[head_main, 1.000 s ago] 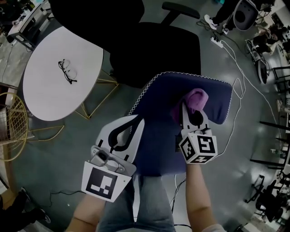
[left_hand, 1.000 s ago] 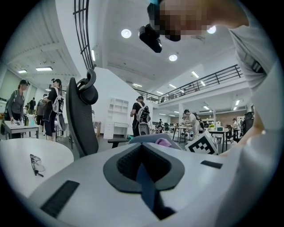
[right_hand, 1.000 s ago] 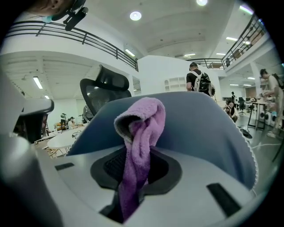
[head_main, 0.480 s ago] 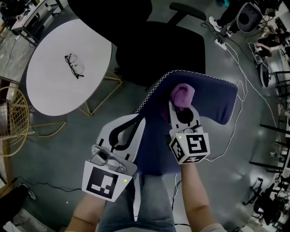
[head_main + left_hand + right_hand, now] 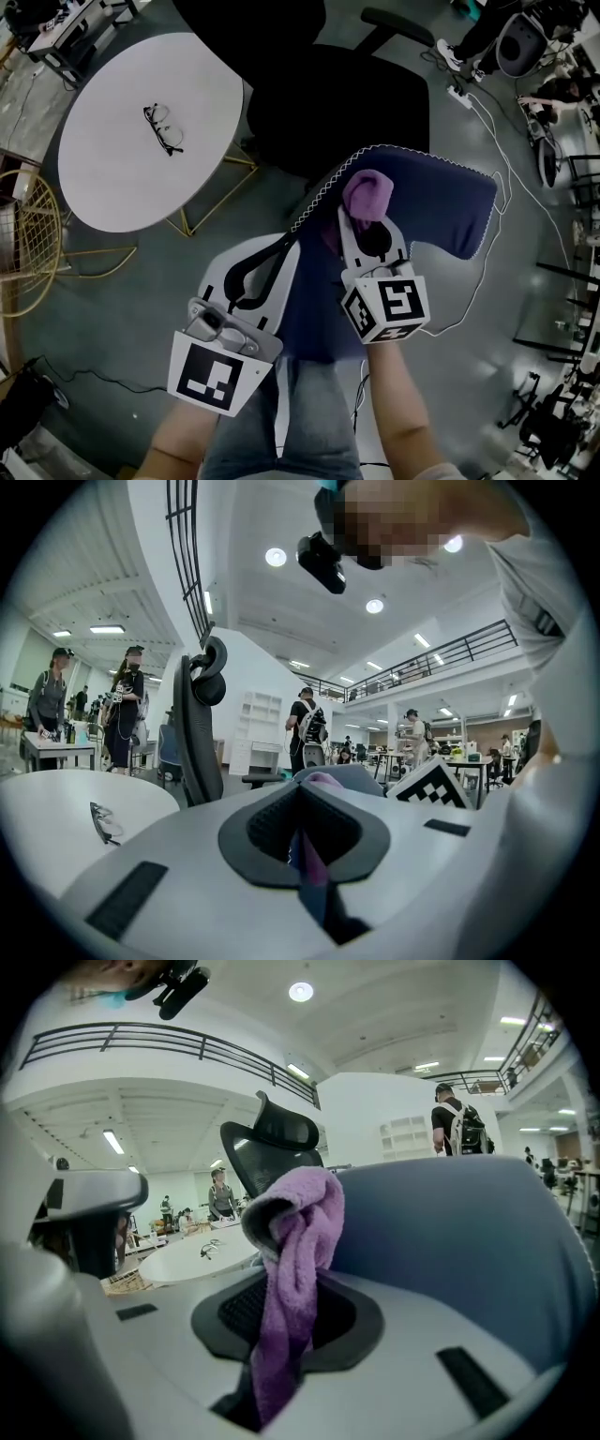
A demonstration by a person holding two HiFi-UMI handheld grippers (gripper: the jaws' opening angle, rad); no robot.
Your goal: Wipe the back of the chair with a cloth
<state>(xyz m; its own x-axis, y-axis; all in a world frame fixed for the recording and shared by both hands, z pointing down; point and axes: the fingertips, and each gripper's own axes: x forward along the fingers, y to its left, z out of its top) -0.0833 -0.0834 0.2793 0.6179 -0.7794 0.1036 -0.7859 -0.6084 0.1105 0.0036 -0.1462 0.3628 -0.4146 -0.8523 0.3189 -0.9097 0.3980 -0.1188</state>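
The blue chair back (image 5: 427,202) with white stitching on its rim stands right below me in the head view. My right gripper (image 5: 367,230) is shut on a purple cloth (image 5: 366,194) and presses it on the back's top, near its left end. In the right gripper view the cloth (image 5: 295,1269) hangs bunched from the jaws against the blue back (image 5: 469,1232). My left gripper (image 5: 279,249) lies at the back's left edge with its jaws together and only a thin slit between them. In the left gripper view the chair top (image 5: 352,778) shows just beyond the left gripper (image 5: 305,855).
A white round table (image 5: 122,150) with a pair of glasses (image 5: 164,128) stands at the far left. A black office chair (image 5: 347,103) stands right behind the blue one. A gold wire chair (image 5: 23,244) is at the left edge. White cables (image 5: 497,131) run over the floor at right.
My right gripper has slid the purple cloth leftwards along the top of the chair back. The left gripper has stayed where it was.
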